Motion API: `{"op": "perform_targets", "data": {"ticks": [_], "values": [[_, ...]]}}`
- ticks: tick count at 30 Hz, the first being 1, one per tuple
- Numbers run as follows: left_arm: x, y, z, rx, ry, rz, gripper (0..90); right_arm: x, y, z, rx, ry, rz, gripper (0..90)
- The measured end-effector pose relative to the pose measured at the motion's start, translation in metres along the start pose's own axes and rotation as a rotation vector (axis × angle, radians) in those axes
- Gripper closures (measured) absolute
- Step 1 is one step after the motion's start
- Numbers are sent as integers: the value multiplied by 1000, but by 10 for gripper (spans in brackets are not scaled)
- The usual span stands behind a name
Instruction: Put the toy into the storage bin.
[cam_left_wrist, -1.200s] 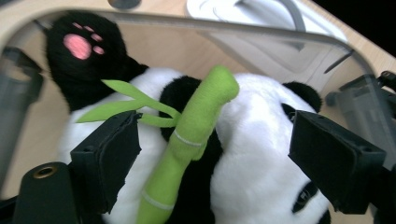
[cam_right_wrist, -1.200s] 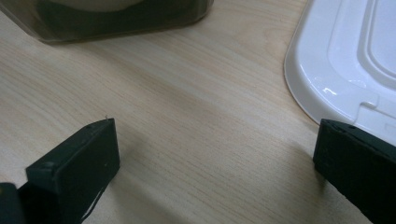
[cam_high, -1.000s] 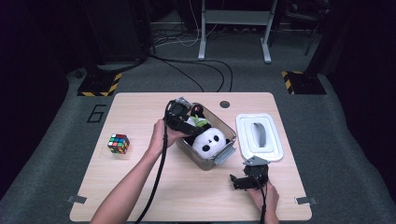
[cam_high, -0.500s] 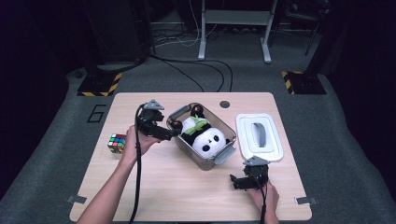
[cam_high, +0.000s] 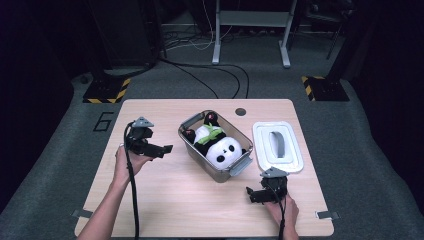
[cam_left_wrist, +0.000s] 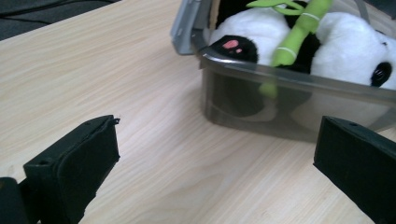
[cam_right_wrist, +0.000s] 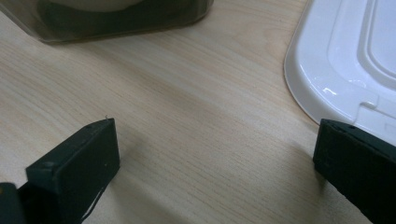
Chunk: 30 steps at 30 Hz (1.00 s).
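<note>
Left gripper (cam_high: 162, 148) is held above the table, jaws spread wide. Right gripper (cam_high: 251, 194) sits low, jaws likewise wide apart.

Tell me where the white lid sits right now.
In the high view the white lid lies flat on the table's right side, just right of the grey bin holding the panda, beyond the right gripper.

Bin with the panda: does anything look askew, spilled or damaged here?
Nothing spilled or damaged. The bin sits at an angle to the table edges, the panda lies inside it, and the lid lies flat beside it. Both grippers are open and empty.
</note>
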<state>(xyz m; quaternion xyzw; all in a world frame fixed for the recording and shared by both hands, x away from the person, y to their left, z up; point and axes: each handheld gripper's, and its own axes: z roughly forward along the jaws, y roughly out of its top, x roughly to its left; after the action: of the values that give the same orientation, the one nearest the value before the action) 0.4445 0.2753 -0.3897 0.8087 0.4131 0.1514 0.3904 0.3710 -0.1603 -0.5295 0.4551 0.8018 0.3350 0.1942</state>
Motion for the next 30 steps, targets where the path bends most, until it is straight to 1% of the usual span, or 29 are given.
{"op": "perform_targets", "data": {"ticks": [2,3,7,8,10,11,14,15,16,17,20,21,23,24,25,26,28,29,30], "values": [[9,-8,-2,-10,10,-9,0,0,0,0,1,1,-2,0],[12,-10,-3,-5,19,-15,0,0,0,0,0,0,0,0],[27,-20,-6,-12,55,-52,0,0,0,0,0,1,0,0],[32,-23,-8,-9,71,-58,0,0,0,0,1,1,-2,0],[40,-28,-9,-28,78,-88,0,0,0,0,1,1,-2,0],[44,-31,-10,-36,85,-96,0,0,0,0,1,1,-2,0],[57,-40,-12,-38,116,-126,0,0,0,0,1,1,-2,0],[60,-43,-12,-46,124,-136,1,0,0,0,1,1,-1,0],[64,-47,-11,-45,135,-157,1,0,0,0,0,1,-1,0],[67,-49,-11,-36,140,-162,1,0,0,0,1,1,-2,0],[77,-58,-8,-30,168,-183,1,0,0,0,0,0,0,0],[79,-60,-8,-30,170,-191,1,0,0,0,0,0,1,0],[85,-65,-5,-19,204,-198,1,0,0,0,0,0,1,0],[88,-68,-3,-14,205,-209,1,0,0,0,0,0,1,0],[90,-70,-2,-14,214,-214,1,0,0,0,0,0,1,0],[93,-73,0,-12,228,-228,1,0,0,0,0,0,1,0],[99,-78,3,-1,244,-243,1,0,0,0,0,0,1,0],[103,-81,4,7,251,-243,1,0,0,0,0,0,1,0],[105,-83,5,8,255,-255,1,0,0,0,0,0,1,0]]}}
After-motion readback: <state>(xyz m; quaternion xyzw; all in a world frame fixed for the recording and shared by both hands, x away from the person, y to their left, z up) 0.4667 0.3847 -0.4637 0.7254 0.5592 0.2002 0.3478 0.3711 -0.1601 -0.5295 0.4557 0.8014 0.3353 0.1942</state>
